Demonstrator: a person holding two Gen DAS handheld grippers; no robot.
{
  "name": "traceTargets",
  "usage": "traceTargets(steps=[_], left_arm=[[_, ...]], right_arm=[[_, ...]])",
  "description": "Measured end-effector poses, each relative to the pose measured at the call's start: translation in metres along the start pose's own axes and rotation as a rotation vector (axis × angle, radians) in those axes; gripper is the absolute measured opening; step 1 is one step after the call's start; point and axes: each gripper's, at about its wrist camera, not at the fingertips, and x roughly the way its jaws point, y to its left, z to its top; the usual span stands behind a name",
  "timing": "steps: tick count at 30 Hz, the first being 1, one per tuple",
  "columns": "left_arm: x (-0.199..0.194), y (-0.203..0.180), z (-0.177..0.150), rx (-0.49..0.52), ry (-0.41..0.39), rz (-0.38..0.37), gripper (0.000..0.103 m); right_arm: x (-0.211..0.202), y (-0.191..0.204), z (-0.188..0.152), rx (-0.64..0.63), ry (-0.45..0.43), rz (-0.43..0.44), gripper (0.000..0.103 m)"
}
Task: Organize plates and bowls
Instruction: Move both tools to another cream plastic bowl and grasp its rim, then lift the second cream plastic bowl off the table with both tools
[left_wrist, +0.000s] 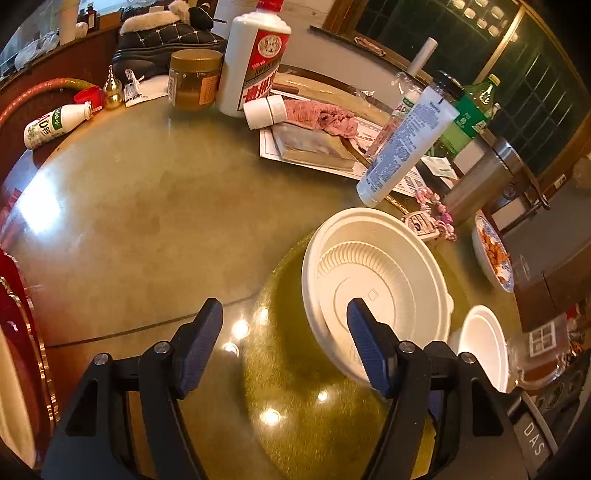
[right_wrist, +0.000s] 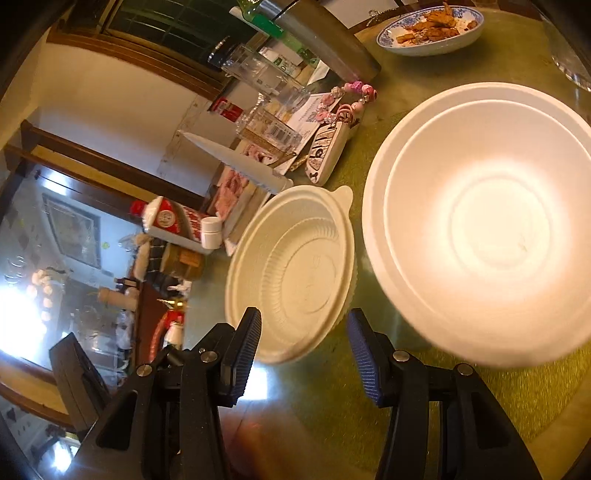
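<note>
A shallow ribbed white plastic plate lies on the glass table, right of centre; it also shows in the right wrist view. A deeper white bowl, seemingly two nested, sits to its right and fills the right wrist view. My left gripper is open and empty; its right finger overlaps the plate's near rim. My right gripper is open and empty, just short of the plate and left of the bowl.
The far table holds a white liquor bottle, a honey jar, a pink cloth, books, a white tube and a lying milk bottle. A blue-patterned dish of food sits beyond the bowl.
</note>
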Motion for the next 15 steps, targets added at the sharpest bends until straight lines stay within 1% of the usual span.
traceTargets(steps=[4,6,7,9,10,11,12,15], left_arm=[[0.010,-0.006,-0.001,0.026,-0.013,0.024,0.069],[0.012,-0.009,-0.002,0.050,-0.029,0.045,0.055],[0.014,-0.011,-0.003,0.066,-0.026,0.056,0.052],[0.021,-0.012,-0.004,0.086,0.000,0.050,0.034],[0.022,-0.013,-0.004,0.098,0.005,0.054,0.030],[0.023,-0.015,-0.006,0.121,0.007,0.068,0.019],[0.023,-0.017,-0.008,0.149,0.007,0.085,0.015],[0.020,-0.015,-0.013,0.169,0.003,0.076,0.014]], right_arm=[[0.012,-0.001,0.004,-0.007,-0.002,-0.032,0.051],[0.015,-0.003,0.005,0.002,-0.006,-0.046,0.051],[0.017,-0.004,0.006,0.003,-0.004,-0.049,0.049],[0.021,-0.005,0.006,-0.006,0.004,-0.057,0.034],[0.022,-0.005,0.006,-0.015,0.008,-0.064,0.017],[0.024,-0.005,0.006,-0.021,0.011,-0.082,0.011],[0.024,-0.006,0.005,-0.025,0.013,-0.085,0.010],[0.020,-0.007,0.000,-0.044,0.009,-0.080,0.010]])
